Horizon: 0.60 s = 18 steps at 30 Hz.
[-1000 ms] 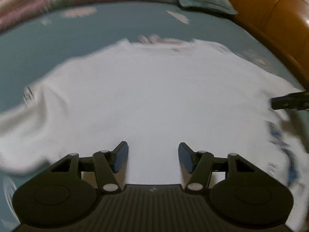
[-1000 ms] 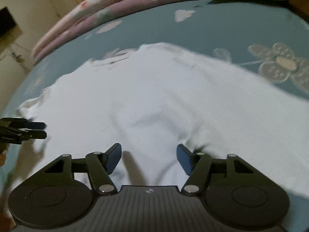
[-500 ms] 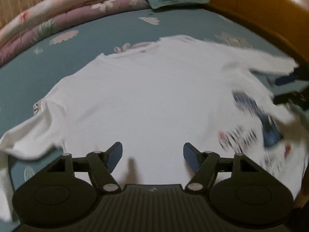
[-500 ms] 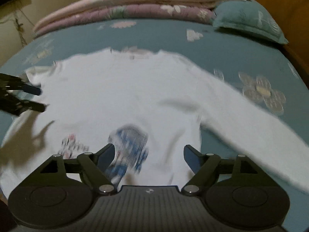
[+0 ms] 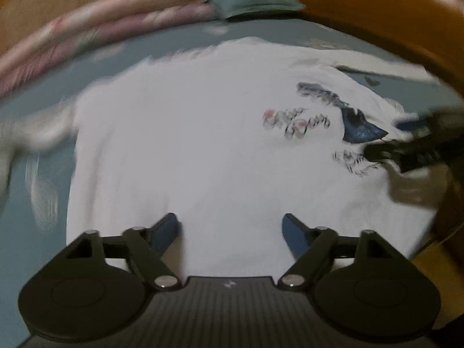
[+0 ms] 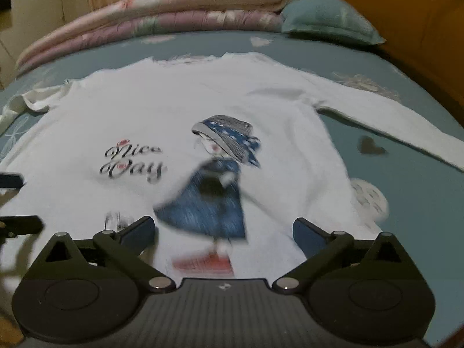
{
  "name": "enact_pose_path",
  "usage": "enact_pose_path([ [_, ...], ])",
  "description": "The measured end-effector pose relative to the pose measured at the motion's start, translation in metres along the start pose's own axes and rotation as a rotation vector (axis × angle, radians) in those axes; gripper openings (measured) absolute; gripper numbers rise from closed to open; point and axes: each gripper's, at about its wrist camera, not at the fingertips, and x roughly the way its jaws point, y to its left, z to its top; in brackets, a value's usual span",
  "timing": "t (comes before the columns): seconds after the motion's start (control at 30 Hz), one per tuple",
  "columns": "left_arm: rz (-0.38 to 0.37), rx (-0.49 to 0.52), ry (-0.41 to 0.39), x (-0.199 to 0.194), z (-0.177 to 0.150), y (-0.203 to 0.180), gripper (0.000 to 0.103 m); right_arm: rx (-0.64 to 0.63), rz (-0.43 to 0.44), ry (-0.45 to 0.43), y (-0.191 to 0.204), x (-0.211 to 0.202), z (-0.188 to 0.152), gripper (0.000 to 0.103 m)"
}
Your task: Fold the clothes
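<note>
A white long-sleeved shirt lies spread face up on a teal bedsheet. Its front carries a print of a girl in a blue dress and the words "Nice Day". One sleeve stretches out to the right. My right gripper hangs open over the shirt's hem, nothing between its fingers. My left gripper is open too, above the shirt near its left side. The right gripper's fingers show at the right edge of the left wrist view.
Folded pink and purple quilts are stacked along the far side of the bed. A teal pillow lies beside them. An orange wooden headboard bounds the right side. The left gripper's fingers show at the left edge.
Both grippers have drawn back toward the hem and the shirt has settled flat, its printed front coming into full view. Both stayed open.
</note>
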Motion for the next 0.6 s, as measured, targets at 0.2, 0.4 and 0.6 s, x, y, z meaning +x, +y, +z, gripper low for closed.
enact_pose_path([
  [0.2,0.016,-0.047,-0.045,-0.015,-0.018,0.002,0.086,0.024,-0.019,-0.039,-0.001,-0.031,-0.024,0.103],
  [0.4,0.037,-0.027,-0.072,-0.006,0.000,-0.004,0.086,-0.073,0.079,-0.094,0.032,-0.017,0.002,0.103],
  [0.6,0.009,-0.107,-0.064,-0.012,-0.021,0.005,0.088,-0.050,0.076,-0.055,0.016,-0.022,-0.025,0.103],
])
